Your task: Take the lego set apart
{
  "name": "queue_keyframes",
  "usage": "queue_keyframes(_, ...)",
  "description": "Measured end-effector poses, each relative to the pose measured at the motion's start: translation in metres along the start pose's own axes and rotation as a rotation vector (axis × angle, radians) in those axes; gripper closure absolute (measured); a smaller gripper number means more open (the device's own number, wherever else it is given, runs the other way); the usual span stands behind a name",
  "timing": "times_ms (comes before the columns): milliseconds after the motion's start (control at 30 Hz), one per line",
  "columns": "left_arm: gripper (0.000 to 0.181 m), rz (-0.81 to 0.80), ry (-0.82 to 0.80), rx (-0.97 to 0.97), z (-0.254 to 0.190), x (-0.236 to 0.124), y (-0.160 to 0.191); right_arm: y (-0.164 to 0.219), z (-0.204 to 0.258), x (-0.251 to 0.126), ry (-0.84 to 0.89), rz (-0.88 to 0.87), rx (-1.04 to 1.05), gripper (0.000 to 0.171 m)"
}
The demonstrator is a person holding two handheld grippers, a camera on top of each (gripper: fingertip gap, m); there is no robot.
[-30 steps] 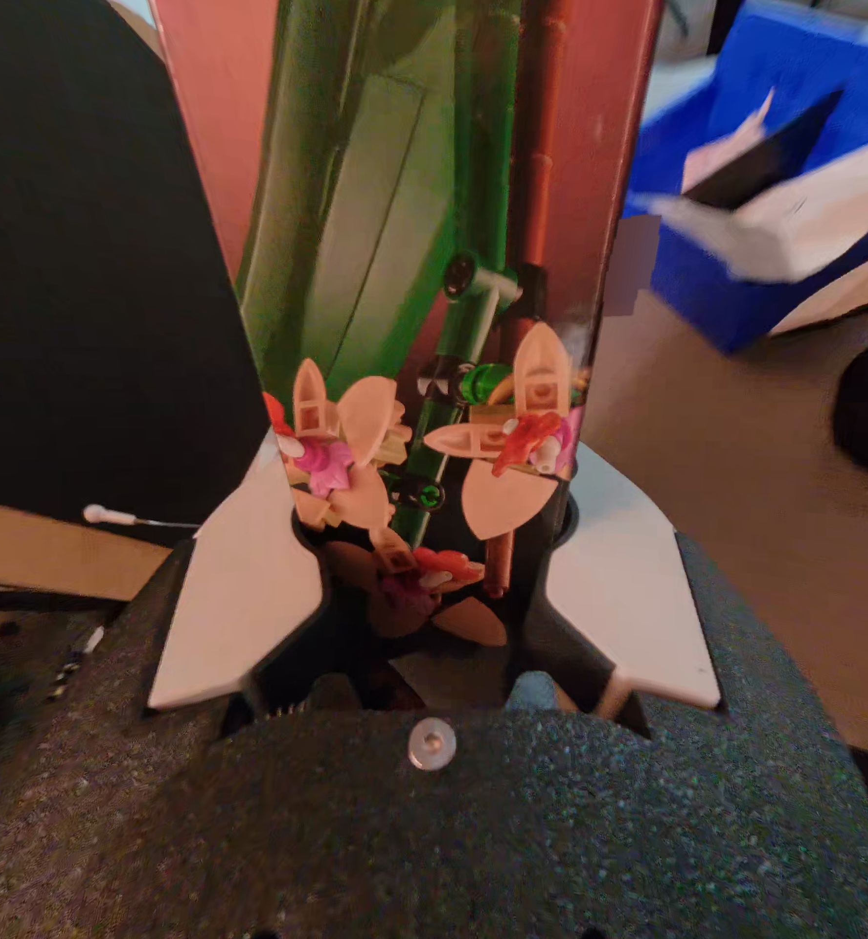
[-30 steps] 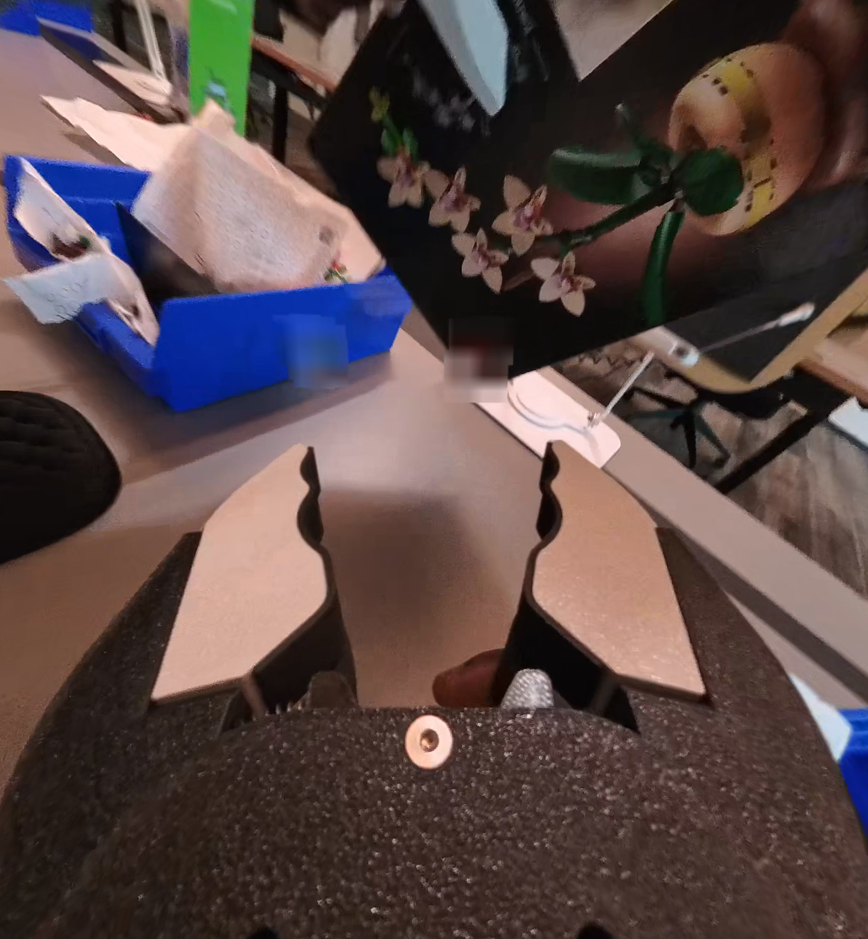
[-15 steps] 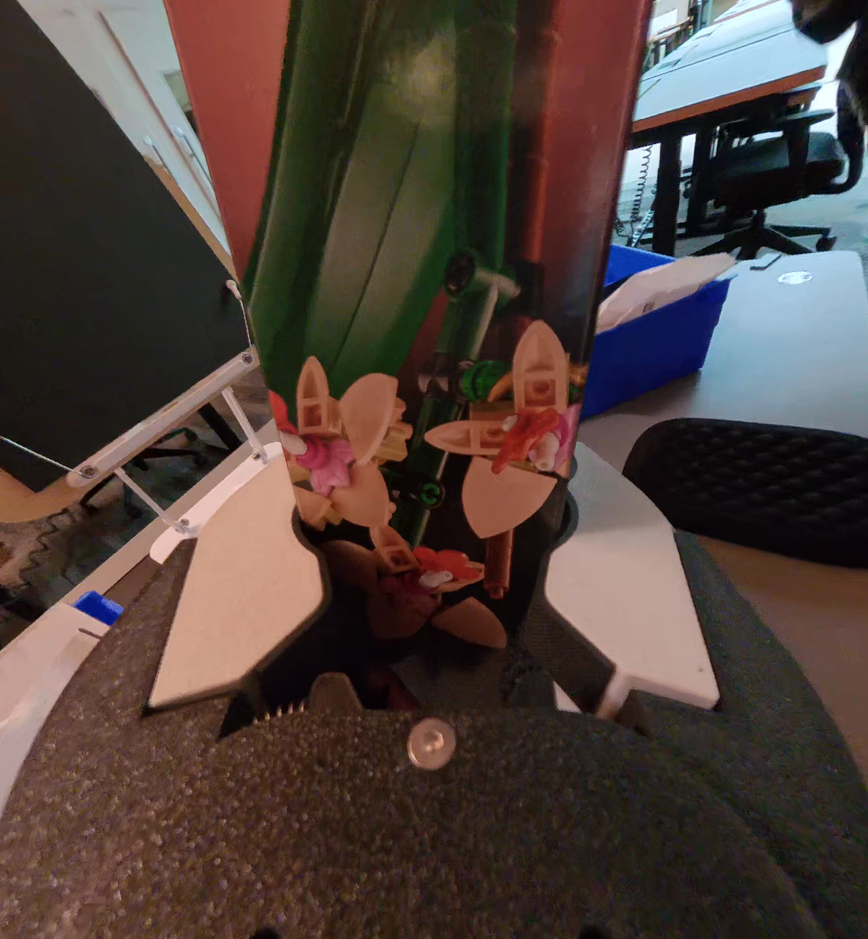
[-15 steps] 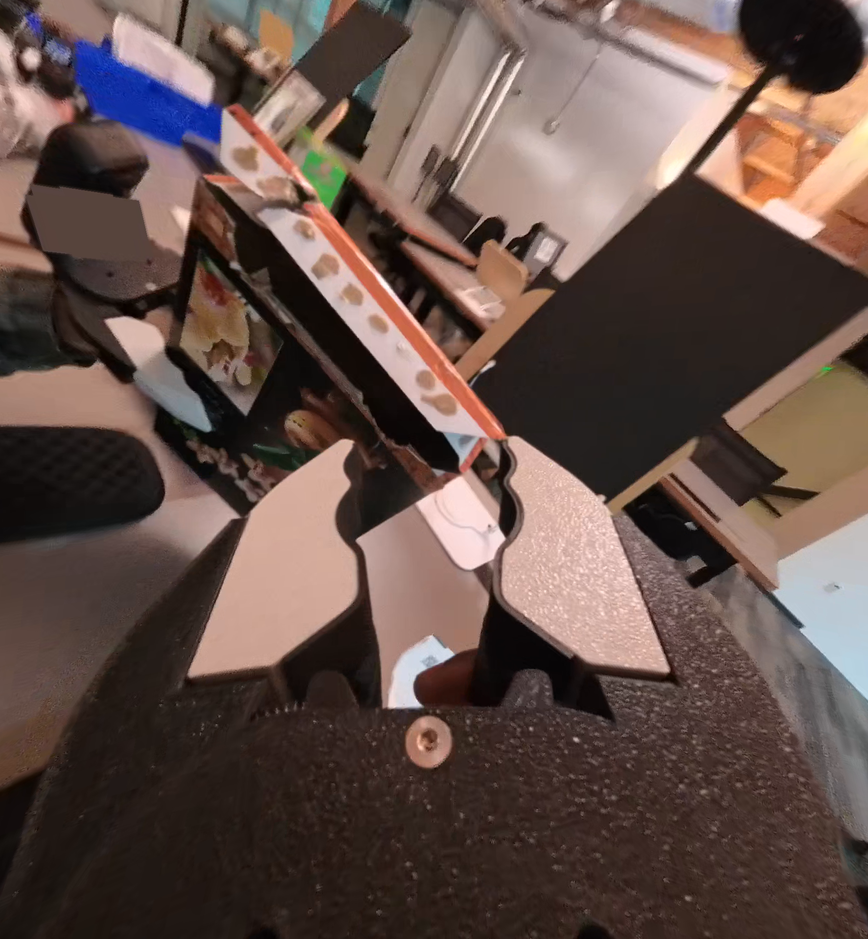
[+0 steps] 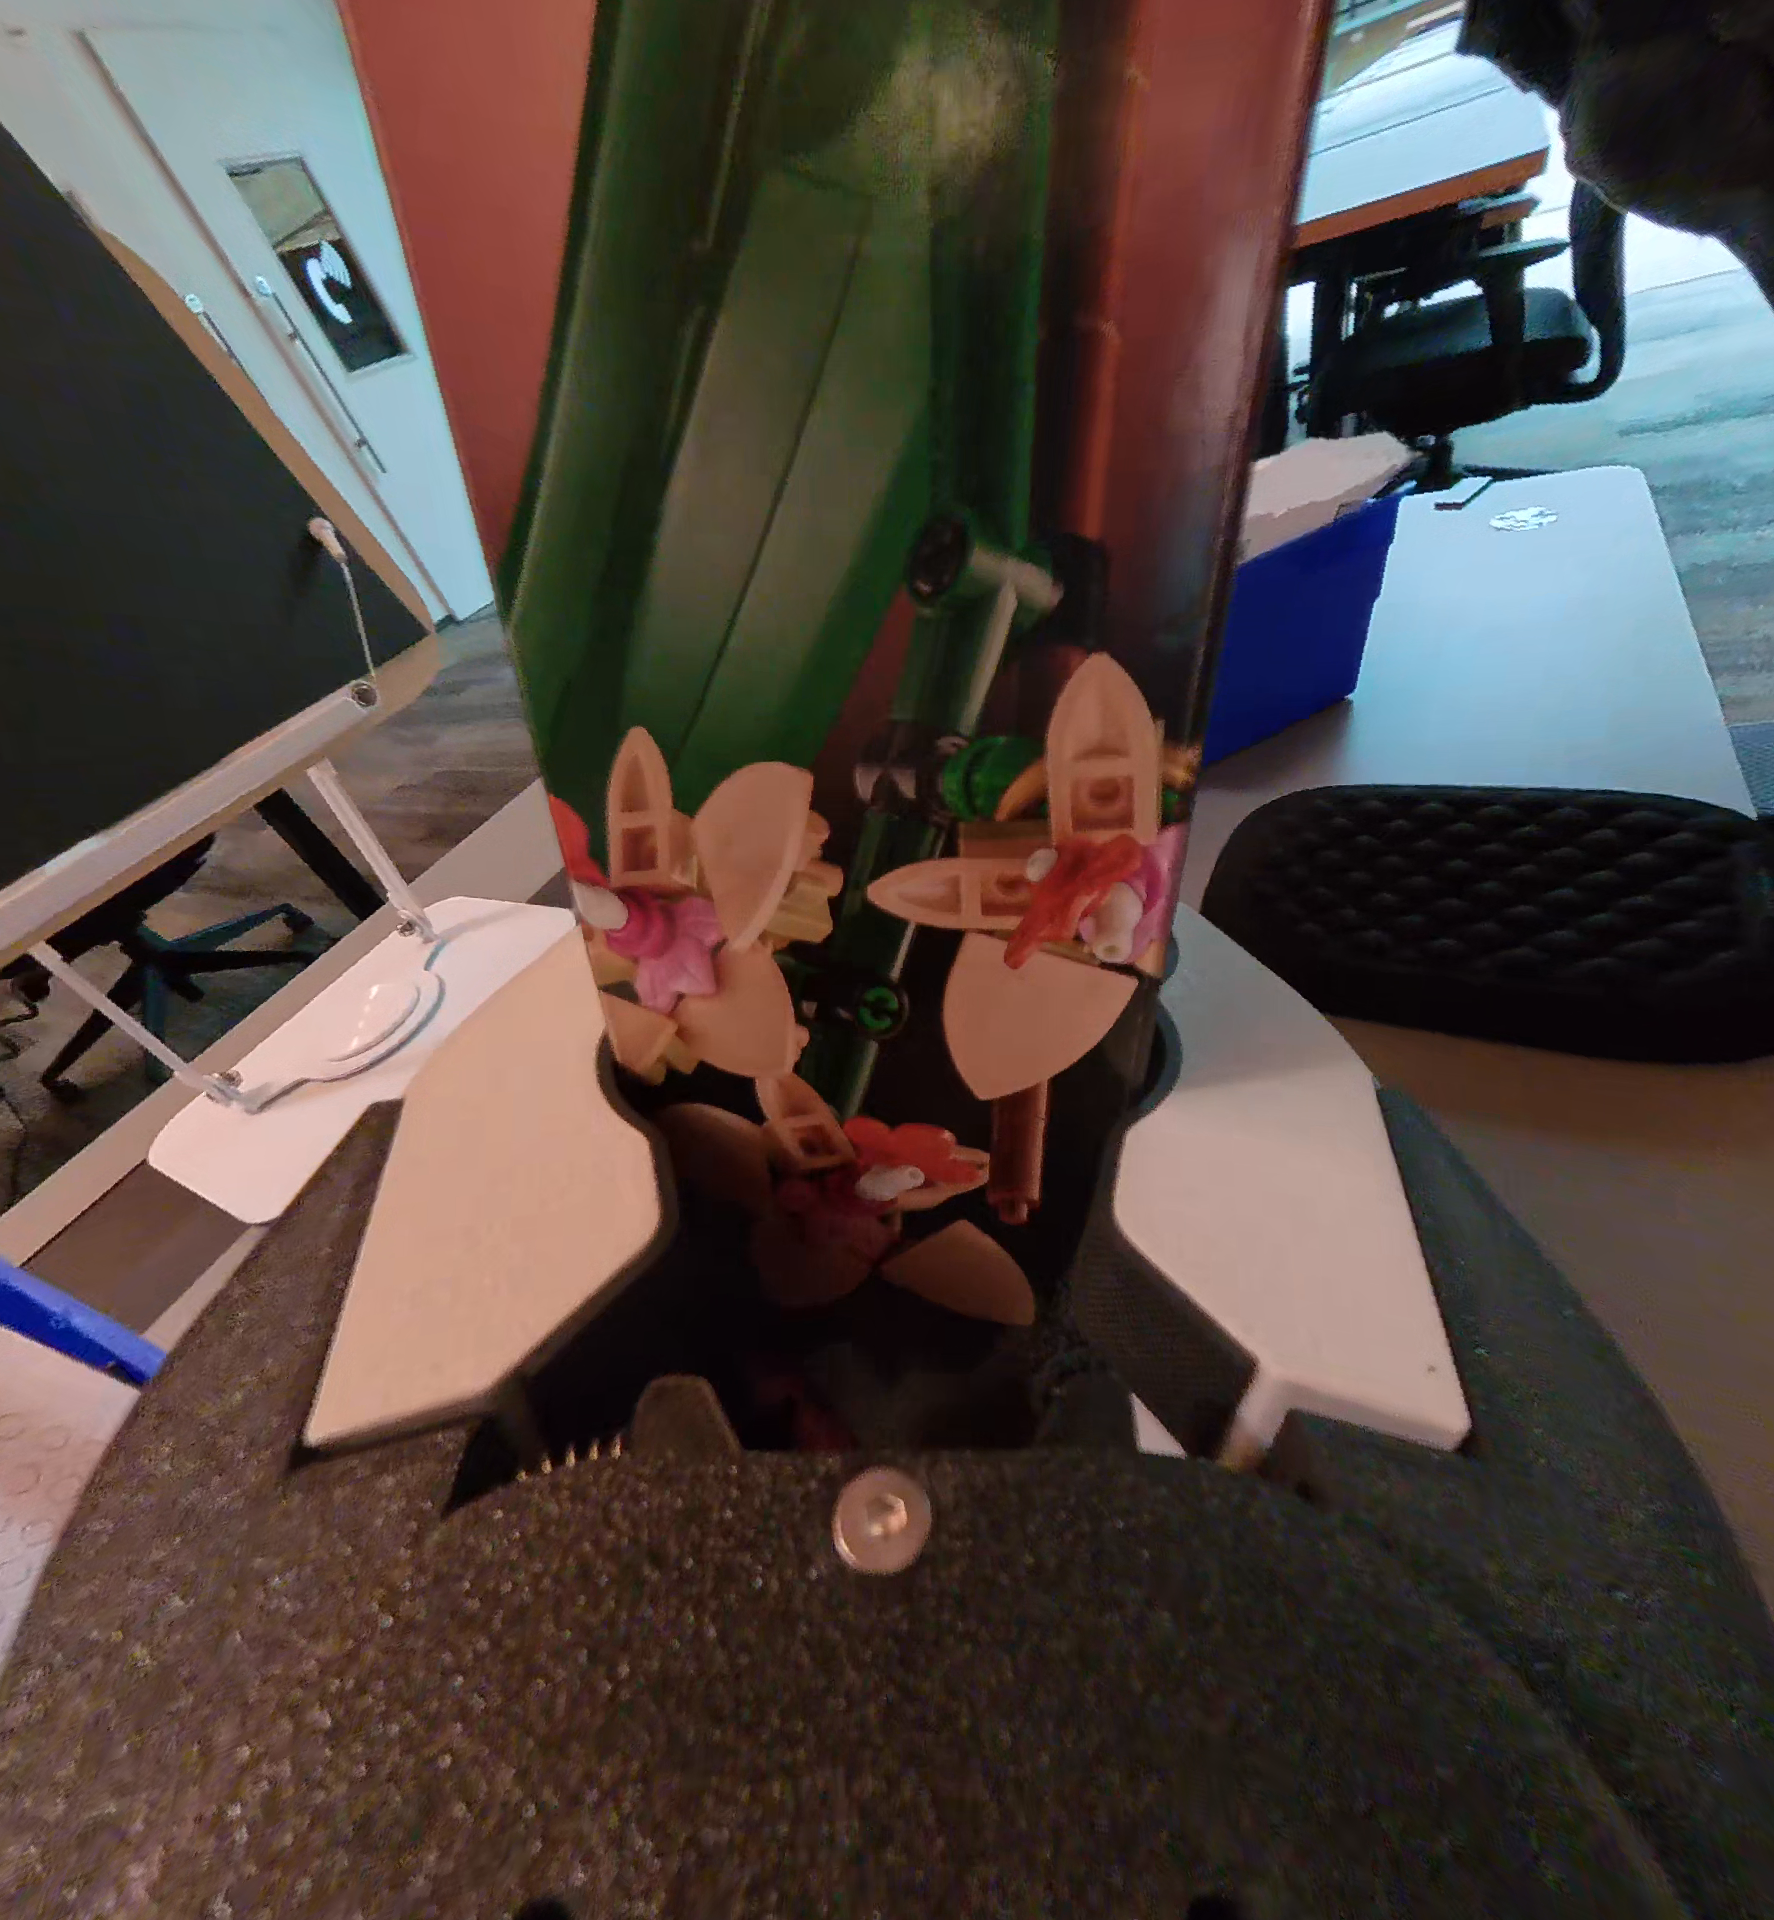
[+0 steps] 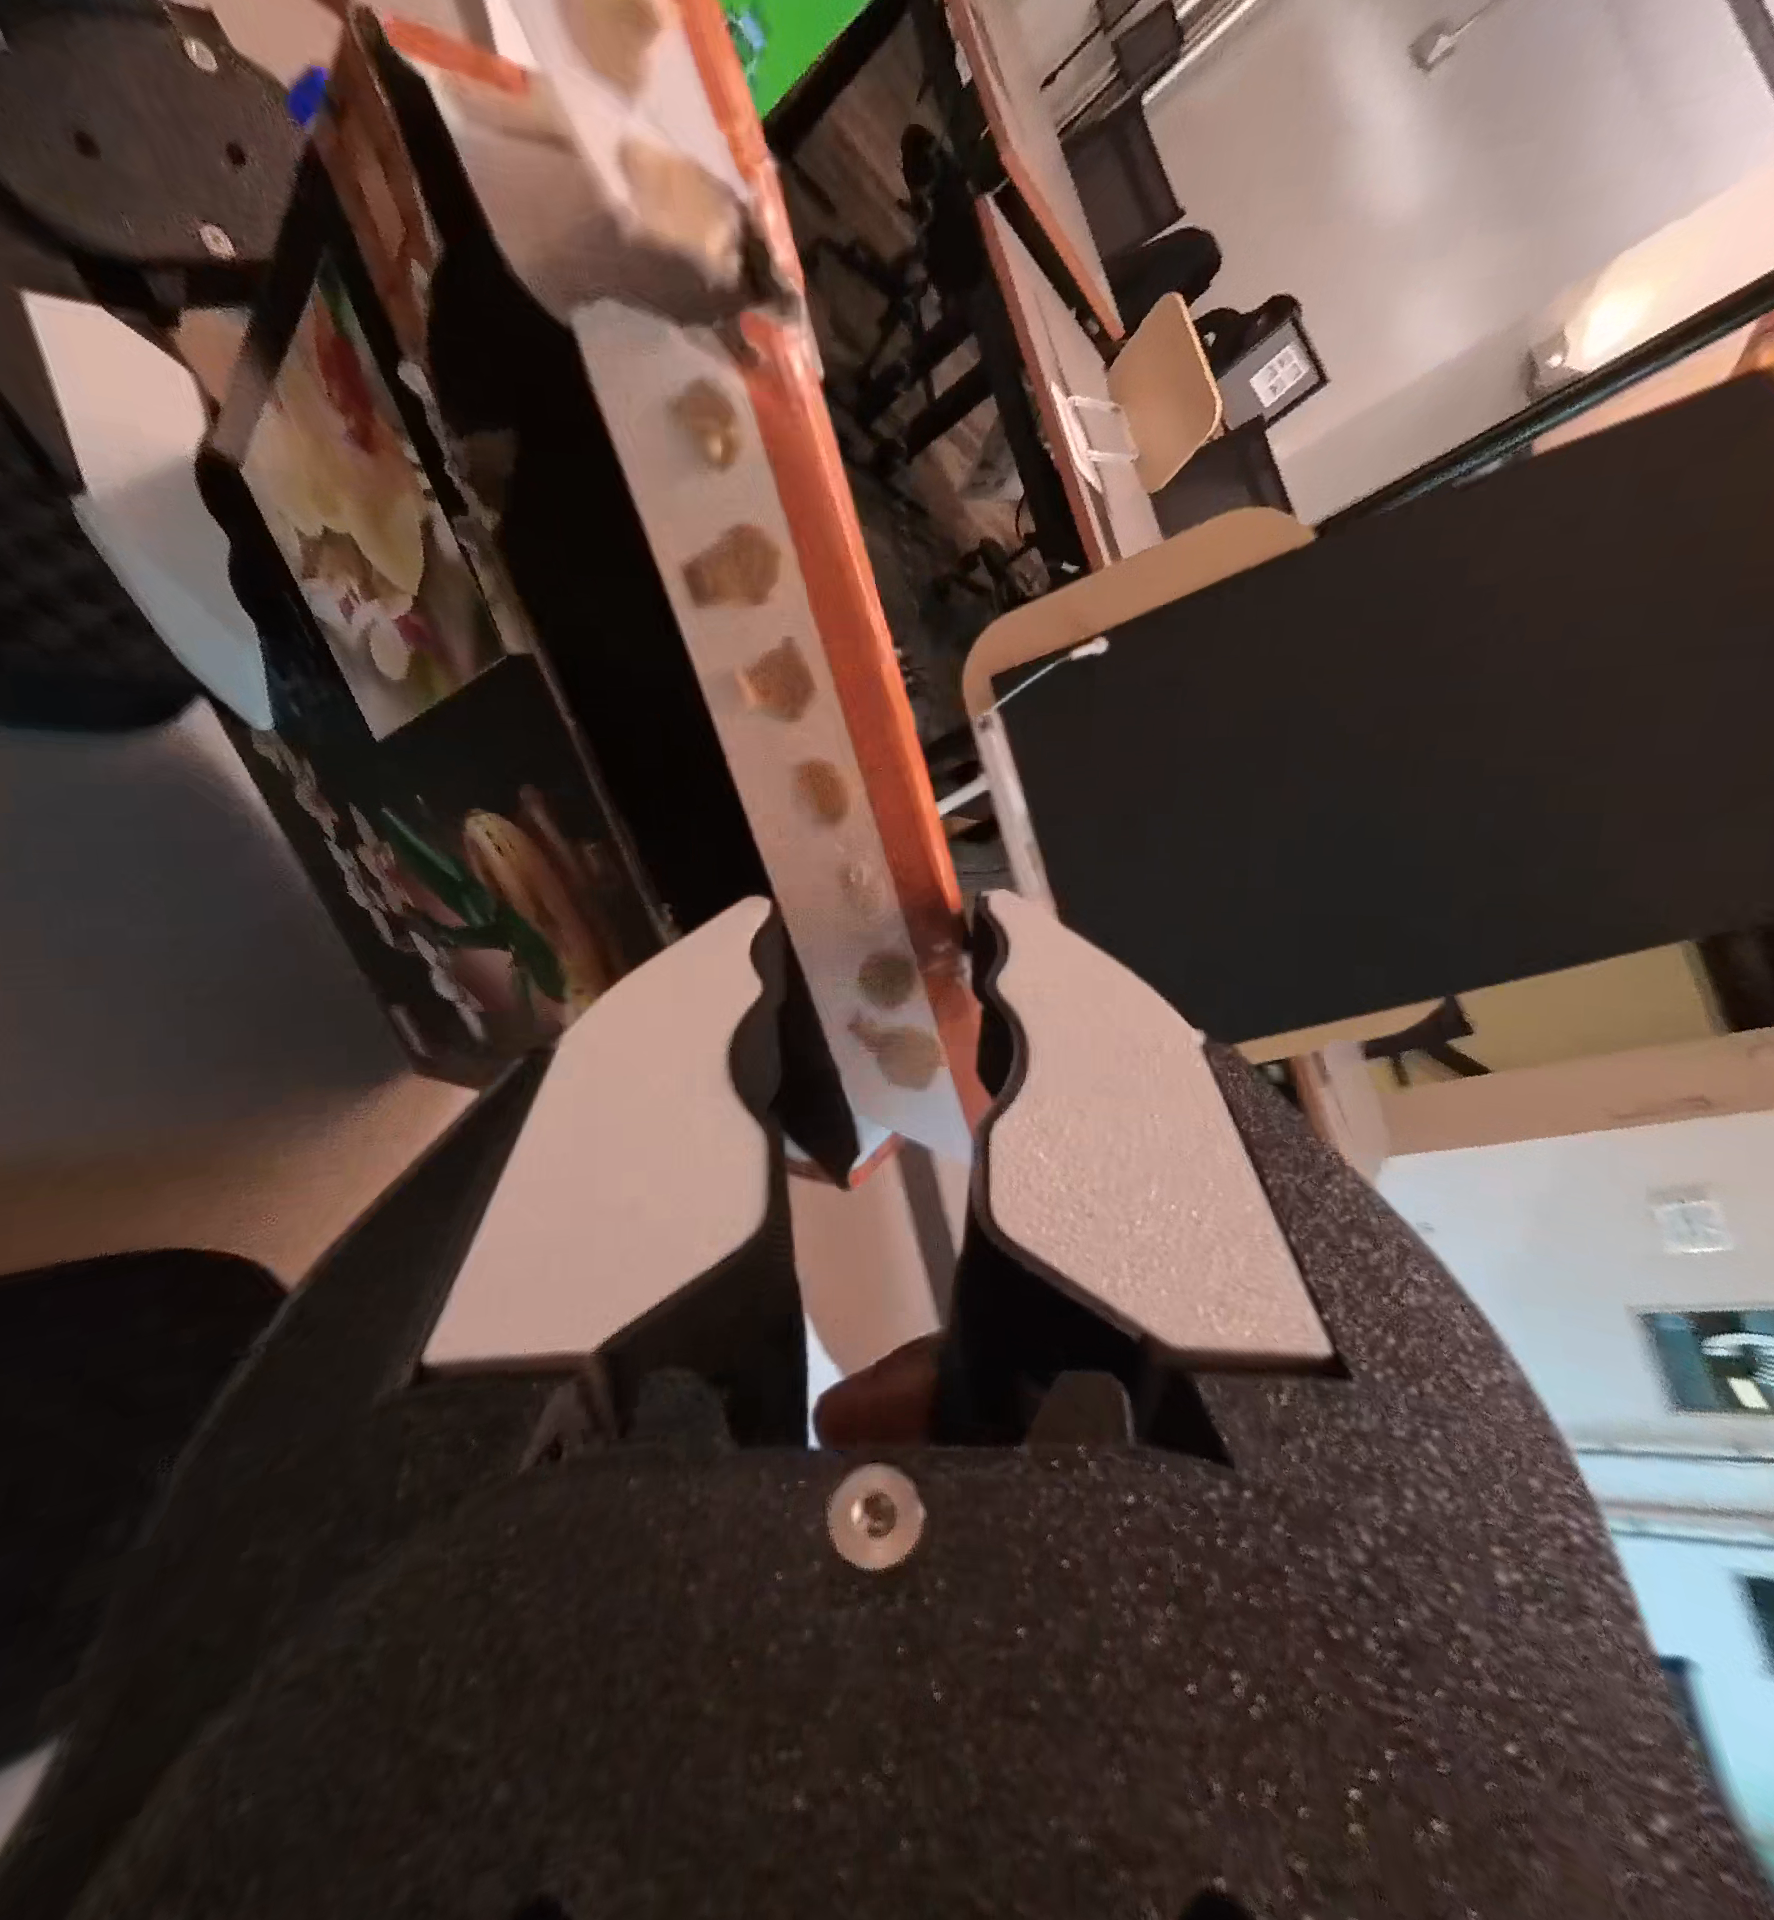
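While the left gripper [image 5: 878, 1081] is clamping the lego box [image 5: 893, 582] at frame center, the right gripper [image 6: 878, 997] is narrowing around its torn flap [image 6: 841, 831], untouched; tugging could rip cardboard.

Box [image 5: 893, 582] stood between left gripper [image 5: 883, 1049] fingers; pad [image 5: 1517, 935] lay right of it, bin [image 5: 1298, 623] behind, on desk [image 5: 1548, 644].

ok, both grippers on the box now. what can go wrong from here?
1. The right gripper has only the open flap between its fingers; pulling may tear or crease it.
2. The left gripper pinches the box at one end while it sticks far out, so it could pivot or slip.
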State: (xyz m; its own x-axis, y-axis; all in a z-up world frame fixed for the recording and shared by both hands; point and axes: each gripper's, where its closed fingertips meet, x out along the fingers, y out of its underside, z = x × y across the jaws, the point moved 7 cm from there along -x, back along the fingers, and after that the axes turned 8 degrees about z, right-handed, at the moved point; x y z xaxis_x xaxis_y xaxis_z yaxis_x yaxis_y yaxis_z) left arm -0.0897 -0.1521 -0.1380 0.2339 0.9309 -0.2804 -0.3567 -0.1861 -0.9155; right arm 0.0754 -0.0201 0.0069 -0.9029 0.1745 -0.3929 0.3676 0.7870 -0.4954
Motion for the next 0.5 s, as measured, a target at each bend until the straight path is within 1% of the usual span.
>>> queue_keyframes(67, 0.089, 0.006, -0.007, 0.034, 0.001, 0.004, 0.008, -0.001, 0.001, 0.001, 0.040, 0.040, -0.097, 0.140)
queue_keyframes(133, 0.090, 0.037, -0.002, 0.067, 0.001, 0.007, 0.018, -0.001, 0.007, 0.001, 0.001, 0.071, -0.144, 0.141)
queue_keyframes(200, 0.090, 0.057, 0.001, 0.068, 0.002, 0.004, 0.021, -0.001, 0.012, 0.000, -0.027, 0.066, -0.173, 0.141)
queue_keyframes(267, 0.075, 0.039, 0.005, 0.038, 0.004, -0.007, 0.015, 0.000, 0.016, -0.001, -0.019, 0.090, -0.203, 0.141)
queue_keyframes(333, 0.067, -0.005, 0.006, 0.011, 0.006, -0.028, -0.002, -0.002, 0.021, -0.003, -0.034, 0.096, -0.211, 0.141)
queue_keyframes(433, 0.079, -0.146, 0.013, 0.050, -0.007, -0.067, -0.048, -0.010, 0.028, -0.006, -0.078, 0.104, -0.215, 0.141)
queue_keyframes(500, 0.083, -0.185, 0.032, 0.116, -0.025, -0.084, -0.078, -0.016, 0.033, -0.008, -0.098, 0.140, -0.224, 0.140)
